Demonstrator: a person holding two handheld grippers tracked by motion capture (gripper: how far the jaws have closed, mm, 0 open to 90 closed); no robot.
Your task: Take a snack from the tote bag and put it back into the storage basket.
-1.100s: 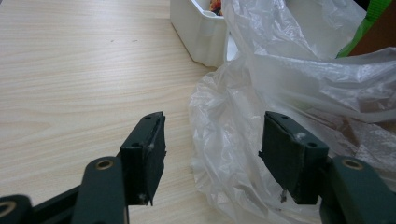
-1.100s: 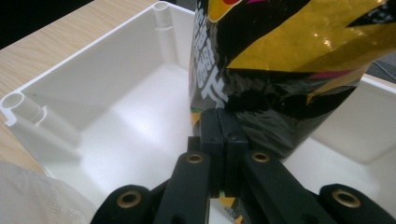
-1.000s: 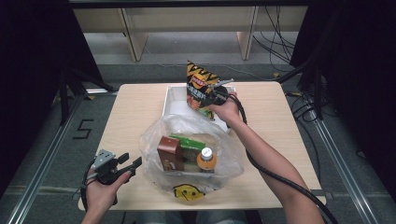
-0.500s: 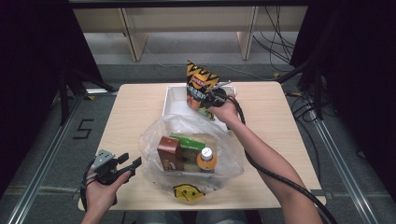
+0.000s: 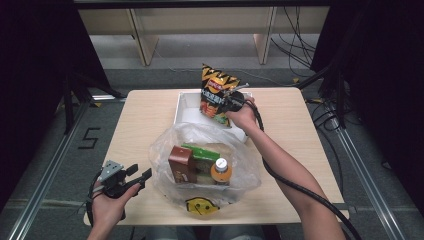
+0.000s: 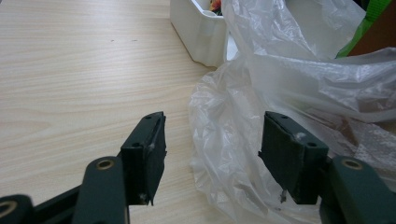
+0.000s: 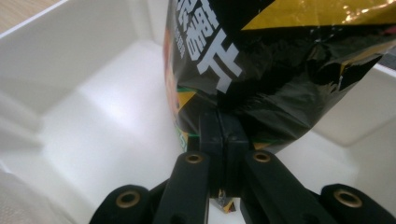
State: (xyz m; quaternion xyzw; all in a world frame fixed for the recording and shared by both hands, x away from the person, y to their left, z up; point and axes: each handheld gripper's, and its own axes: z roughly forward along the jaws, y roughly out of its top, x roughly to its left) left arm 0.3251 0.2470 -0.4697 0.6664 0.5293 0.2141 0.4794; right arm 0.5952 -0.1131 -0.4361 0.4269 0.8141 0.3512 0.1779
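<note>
Snack bag (image 5: 216, 95): black and yellow, upright over the white bin (image 5: 186, 107), pinched at its lower edge by the right gripper (image 5: 226, 104), jaws clamped tight. Plastic bag (image 5: 240, 165): just nearer than the bin, on the counter (image 5: 145, 120). Left gripper (image 5: 140, 176): jaws apart, holding nothing, beside the plastic bag.
</note>
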